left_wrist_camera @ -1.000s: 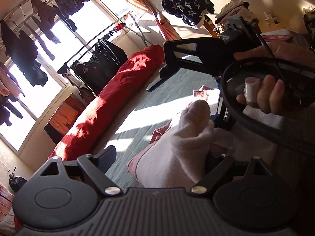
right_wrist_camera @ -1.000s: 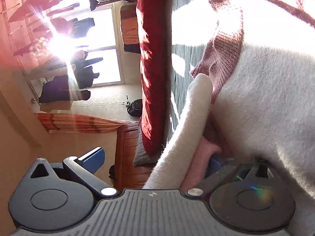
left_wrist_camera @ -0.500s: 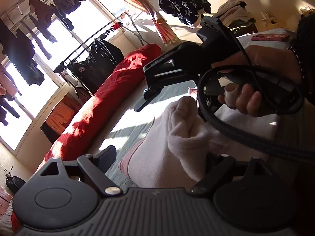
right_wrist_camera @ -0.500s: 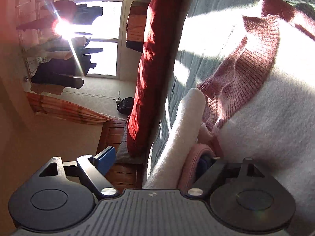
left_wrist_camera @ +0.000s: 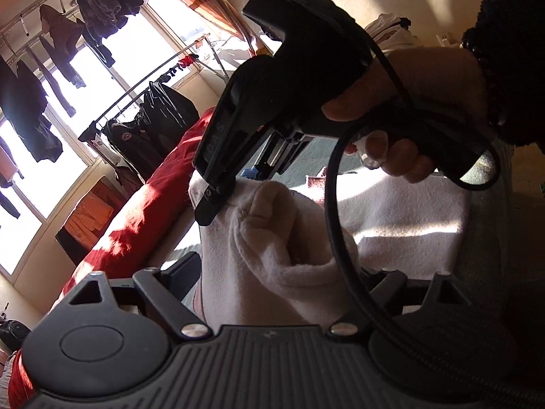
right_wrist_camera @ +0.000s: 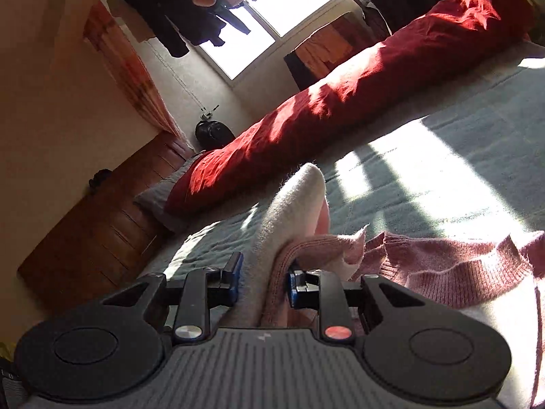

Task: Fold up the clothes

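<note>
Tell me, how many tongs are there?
2. The left tongs straddle a bunched fold of the white sweater; the right tongs are closing on its pink-lined edge. None seems hidden.

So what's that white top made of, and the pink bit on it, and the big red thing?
The white top looks like soft fleece or brushed knit: fuzzy, matte, thick rounded folds. Its pink trim looks like ribbed wool-like knit, with visible ridges. The red bedding looks like plain woven cotton, matte and crinkled, though that's a guess.
</note>
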Demonstrator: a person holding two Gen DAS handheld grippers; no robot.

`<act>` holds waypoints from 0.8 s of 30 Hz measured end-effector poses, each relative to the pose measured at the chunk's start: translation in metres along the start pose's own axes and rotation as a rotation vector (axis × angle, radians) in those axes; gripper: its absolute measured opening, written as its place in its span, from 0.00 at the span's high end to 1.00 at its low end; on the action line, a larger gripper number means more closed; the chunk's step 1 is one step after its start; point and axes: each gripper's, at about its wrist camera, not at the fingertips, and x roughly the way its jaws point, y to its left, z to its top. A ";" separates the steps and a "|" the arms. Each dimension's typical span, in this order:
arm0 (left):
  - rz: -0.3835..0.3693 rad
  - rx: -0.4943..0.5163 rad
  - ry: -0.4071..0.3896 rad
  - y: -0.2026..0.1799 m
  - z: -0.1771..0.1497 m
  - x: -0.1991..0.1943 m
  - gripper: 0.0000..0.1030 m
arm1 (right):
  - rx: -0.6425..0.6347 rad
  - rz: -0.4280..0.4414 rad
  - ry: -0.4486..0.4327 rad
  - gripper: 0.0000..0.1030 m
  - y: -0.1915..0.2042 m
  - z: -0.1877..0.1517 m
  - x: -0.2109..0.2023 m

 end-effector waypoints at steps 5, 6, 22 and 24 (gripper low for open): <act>-0.096 0.056 0.012 -0.015 0.004 0.006 0.14 | 0.054 -0.089 0.083 0.72 -0.038 -0.015 -0.002; -0.116 0.067 0.014 -0.018 0.004 0.005 0.14 | 0.109 -0.093 0.103 0.71 -0.054 -0.023 -0.003; -0.246 -0.184 0.054 0.015 -0.012 -0.008 0.14 | 0.532 0.062 0.029 0.34 -0.119 -0.049 0.018; -0.244 -0.203 0.057 0.018 -0.015 -0.009 0.14 | 0.441 0.005 0.022 0.53 -0.109 -0.042 0.016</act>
